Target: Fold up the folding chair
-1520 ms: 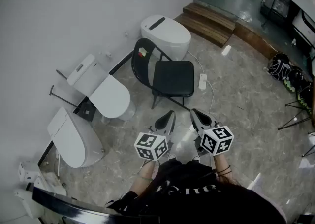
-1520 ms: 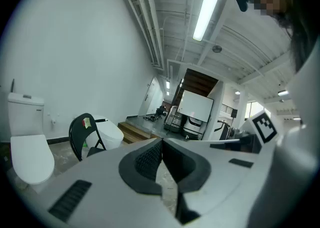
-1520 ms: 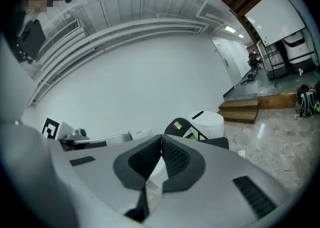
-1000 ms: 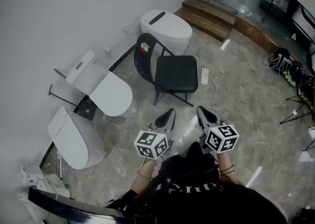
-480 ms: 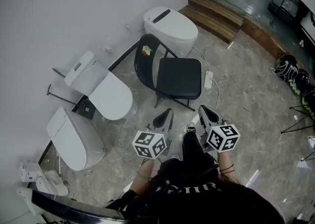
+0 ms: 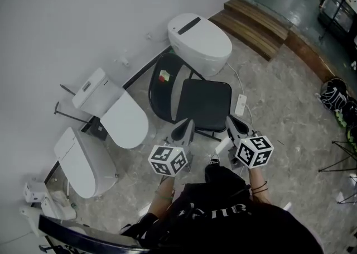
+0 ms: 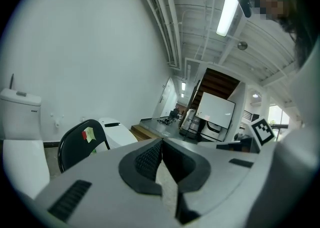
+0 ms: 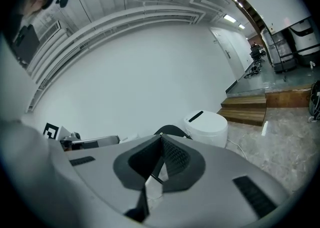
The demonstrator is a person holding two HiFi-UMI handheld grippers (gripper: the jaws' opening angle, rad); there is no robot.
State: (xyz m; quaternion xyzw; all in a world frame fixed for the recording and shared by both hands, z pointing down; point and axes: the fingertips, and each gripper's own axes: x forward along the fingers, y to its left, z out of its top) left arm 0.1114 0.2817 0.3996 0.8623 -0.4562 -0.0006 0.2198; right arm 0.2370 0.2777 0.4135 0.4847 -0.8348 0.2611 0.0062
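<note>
— Where are we?
— Our left gripper (image 6: 186,123) and right gripper (image 6: 230,120) are both clenched on nothing. They are just short of the folding chair (image 6: 192,102), which stands unfolded near the floor's wall edge.
— Then let's open them, hold the backrest (image 6: 160,92) and lift the seat (image 6: 211,105) squarely.

3 white toilets (image 6: 199,41) by wall (image 6: 67,18) — wooden steps (image 6: 257,23) at back, power strip (image 6: 241,104) on marble floor (image 6: 290,113).
</note>
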